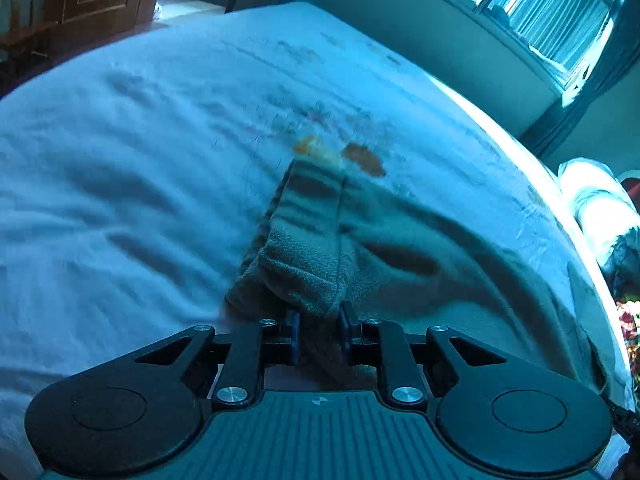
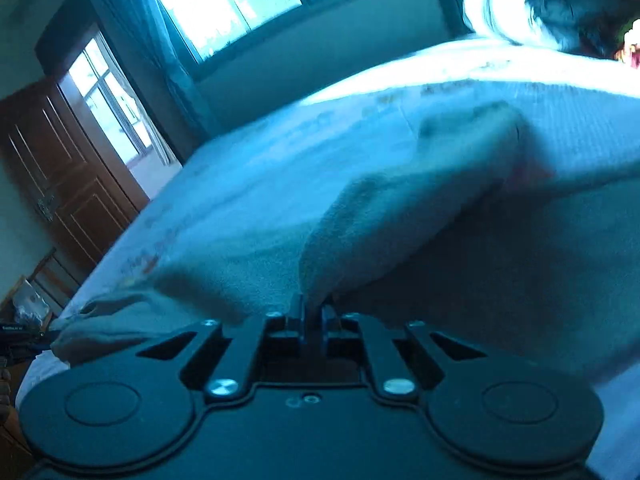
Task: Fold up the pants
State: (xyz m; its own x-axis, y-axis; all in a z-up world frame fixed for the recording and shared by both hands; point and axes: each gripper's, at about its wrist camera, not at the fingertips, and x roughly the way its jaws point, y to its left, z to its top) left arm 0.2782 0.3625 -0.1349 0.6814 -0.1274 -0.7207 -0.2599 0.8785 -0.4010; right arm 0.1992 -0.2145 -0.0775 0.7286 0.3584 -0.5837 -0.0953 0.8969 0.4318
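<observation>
A pair of fuzzy grey-brown fleece pants [image 1: 316,248] lies on a bed covered with a pale, wrinkled sheet [image 1: 120,168], one end of the garment gathered into a thick bunch between the jaws of the left gripper [image 1: 319,322]. The black jaws stand a little apart with the fleece wedged between them, pinching the fabric. From that grip the pants run away across the sheet toward a faded orange-brown printed patch [image 1: 362,158] on the bedding, with more of the cloth spreading flat to the right of the bunch.

Seen from the right wrist camera, the right gripper [image 2: 314,314] has its jaws pressed together on a raised fold of the same pants [image 2: 400,216], which lifts off the sheet [image 2: 248,168] in a tent-like ridge; the rest of the garment trails left of the ridge and hangs over the near edge of the bed. The picture is blurred, so the weave cannot be made out.

Beyond the bed stand a dark wooden panelled door [image 2: 60,168] and a bright window with a gathered curtain [image 2: 224,0]. A white pillow [image 1: 600,204] lies at the bed's right edge.
</observation>
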